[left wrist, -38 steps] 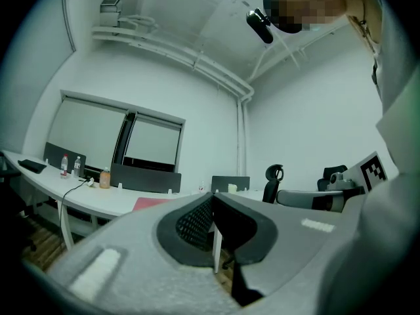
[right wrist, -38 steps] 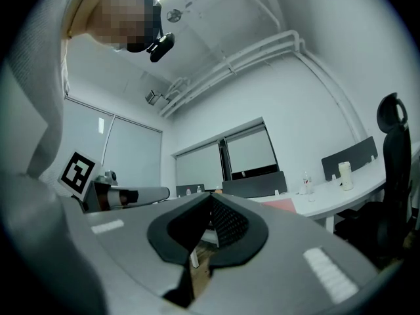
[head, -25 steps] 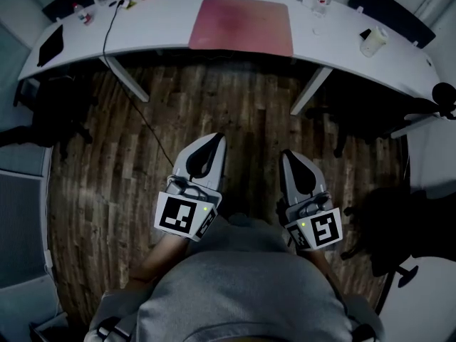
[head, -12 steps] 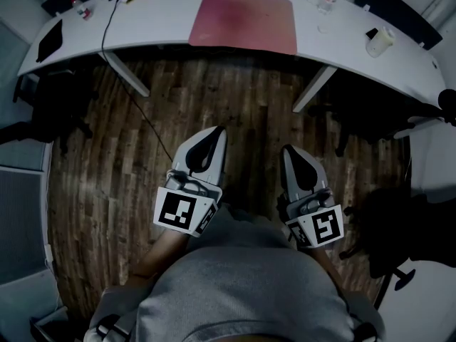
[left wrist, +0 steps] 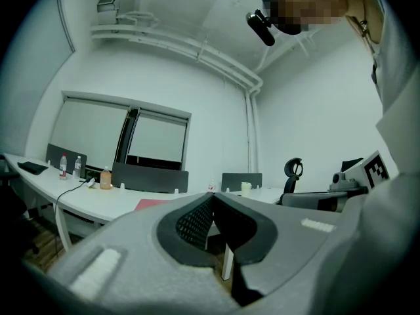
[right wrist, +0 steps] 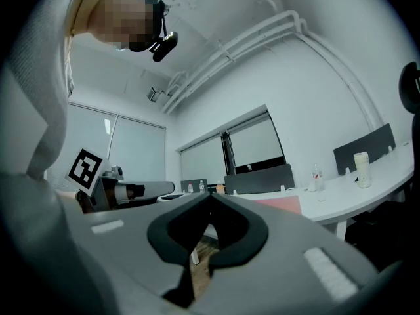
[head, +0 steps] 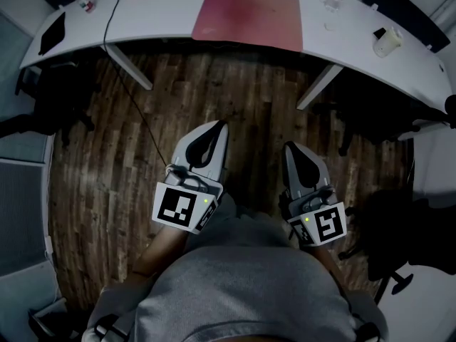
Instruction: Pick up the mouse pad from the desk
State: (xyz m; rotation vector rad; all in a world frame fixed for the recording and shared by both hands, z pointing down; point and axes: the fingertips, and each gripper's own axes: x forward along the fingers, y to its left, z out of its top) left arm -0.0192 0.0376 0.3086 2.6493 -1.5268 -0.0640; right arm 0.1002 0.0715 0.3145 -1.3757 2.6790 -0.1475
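The left hand-held gripper (head: pixel 219 125) is held level by the person's waist, its jaws pressed together on nothing. Ahead of it, well apart across a stretch of wooden floor (head: pixel 235 98), the reddish mouse pad (head: pixel 248 17) lies flat on the white table (head: pixel 157 20). The pad's long axis runs along the table's length and its near edge lies close to the front rim. The right hand-held gripper (head: pixel 290 147) is likewise closed and empty. The pad sits forward and between the two. The left tip looks slightly nearer, though either hand would first need to travel forward.
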